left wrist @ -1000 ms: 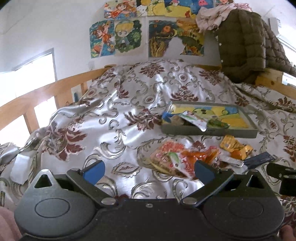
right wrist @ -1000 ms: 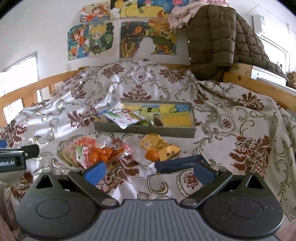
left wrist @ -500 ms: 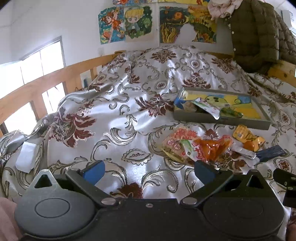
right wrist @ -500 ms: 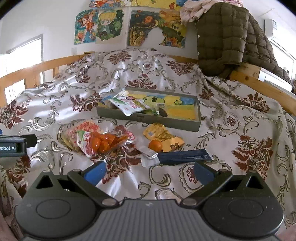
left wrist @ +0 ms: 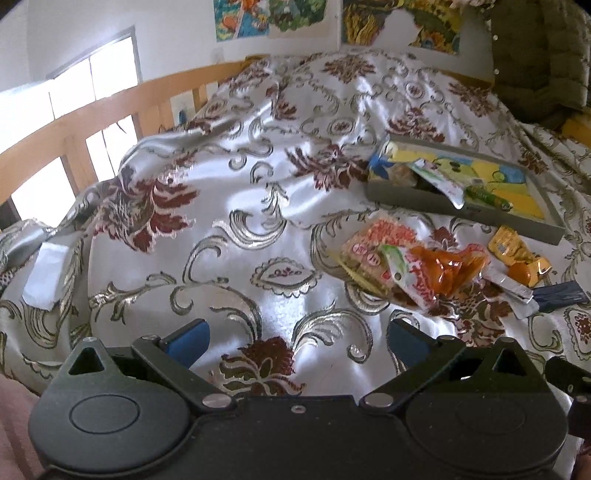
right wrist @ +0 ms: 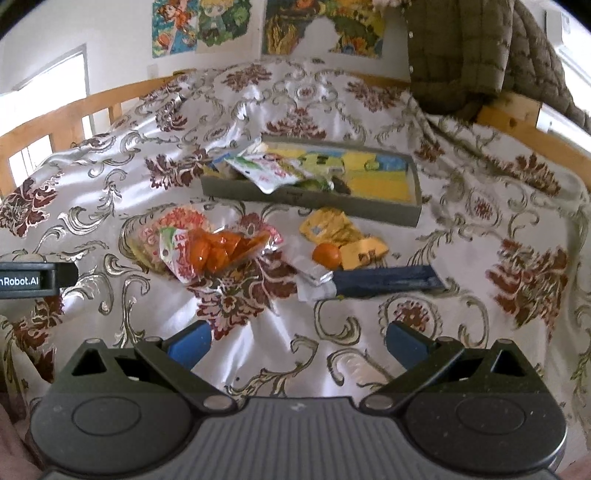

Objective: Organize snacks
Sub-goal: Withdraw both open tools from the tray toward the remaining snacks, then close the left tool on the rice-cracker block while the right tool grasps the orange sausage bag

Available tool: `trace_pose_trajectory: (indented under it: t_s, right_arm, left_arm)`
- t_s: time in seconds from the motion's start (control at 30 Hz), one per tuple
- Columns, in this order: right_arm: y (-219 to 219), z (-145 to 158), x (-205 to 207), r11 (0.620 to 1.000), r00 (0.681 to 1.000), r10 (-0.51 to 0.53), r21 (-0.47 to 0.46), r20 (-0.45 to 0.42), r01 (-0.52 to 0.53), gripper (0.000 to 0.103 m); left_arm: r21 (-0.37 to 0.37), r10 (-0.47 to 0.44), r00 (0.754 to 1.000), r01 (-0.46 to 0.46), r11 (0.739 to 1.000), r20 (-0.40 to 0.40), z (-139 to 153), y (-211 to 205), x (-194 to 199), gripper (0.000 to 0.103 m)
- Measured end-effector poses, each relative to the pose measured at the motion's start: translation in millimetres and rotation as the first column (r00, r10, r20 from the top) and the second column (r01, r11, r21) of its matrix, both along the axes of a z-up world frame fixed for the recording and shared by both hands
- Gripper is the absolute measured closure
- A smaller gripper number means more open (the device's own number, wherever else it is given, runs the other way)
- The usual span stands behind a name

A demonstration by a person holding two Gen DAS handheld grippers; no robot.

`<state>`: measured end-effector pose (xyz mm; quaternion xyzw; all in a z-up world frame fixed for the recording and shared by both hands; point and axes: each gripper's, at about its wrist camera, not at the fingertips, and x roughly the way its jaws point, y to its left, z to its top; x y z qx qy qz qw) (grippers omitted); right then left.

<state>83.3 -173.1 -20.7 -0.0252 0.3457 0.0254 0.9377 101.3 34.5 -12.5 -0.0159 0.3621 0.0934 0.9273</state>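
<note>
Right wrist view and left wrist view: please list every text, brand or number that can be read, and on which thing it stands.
"nRobot.AI": white label on the left gripper, cut off at the frame edge.
Red-and-white snack bag: red print, too blurred to read.
Yellow packets: marks unreadable.
Wall posters: pictures only, no readable words.

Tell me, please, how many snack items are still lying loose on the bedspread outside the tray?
5 visible: orange-filled bag atop a red-patterned packet on the left, yellow wrappers before the tray, an orange ball, and a dark blue bar. Others may hide beneath.
</note>
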Motion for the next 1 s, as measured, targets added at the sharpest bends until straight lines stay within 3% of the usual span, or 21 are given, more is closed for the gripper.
trace_pose_trajectory:
  t_s: [0.33, 0.5, 0.67, 0.8, 1.0]
  right_arm:
    - [-4, -15, 19, 0.998, 0.993, 0.004, 0.060, -0.119, 0.003, 0.000]
    - [-10, -19, 29, 0.996, 0.988, 0.002, 0.091, -0.153, 0.012, 0.000]
    - [-20, -21, 36, 0.990, 0.985, -0.020, 0.134, -0.172, 0.044, 0.000]
    - [-22, -22, 46, 0.991, 0.984, 0.009, 0.133, -0.181, 0.016, 0.000]
    - [-13, -27, 60, 0.982, 0.980, 0.118, 0.164, -0.160, -0.091, 0.000]
  left_arm:
    - [-0.006, 0.016, 0.998, -0.017, 1.000, -0.055, -7, 3, 19, 0.001]
    - [-0.015, -0.056, 0.991, 0.055, 0.998, -0.122, -13, 4, 39, 0.001]
    - [-0.014, -0.133, 0.982, 0.133, 0.991, -0.131, -16, 0, 54, 0.001]
    - [-0.014, -0.224, 0.965, 0.224, 0.975, -0.140, -18, -6, 68, 0.001]
    - [0.069, -0.349, 0.928, 0.360, 0.930, -0.132, -19, -11, 90, 0.001]
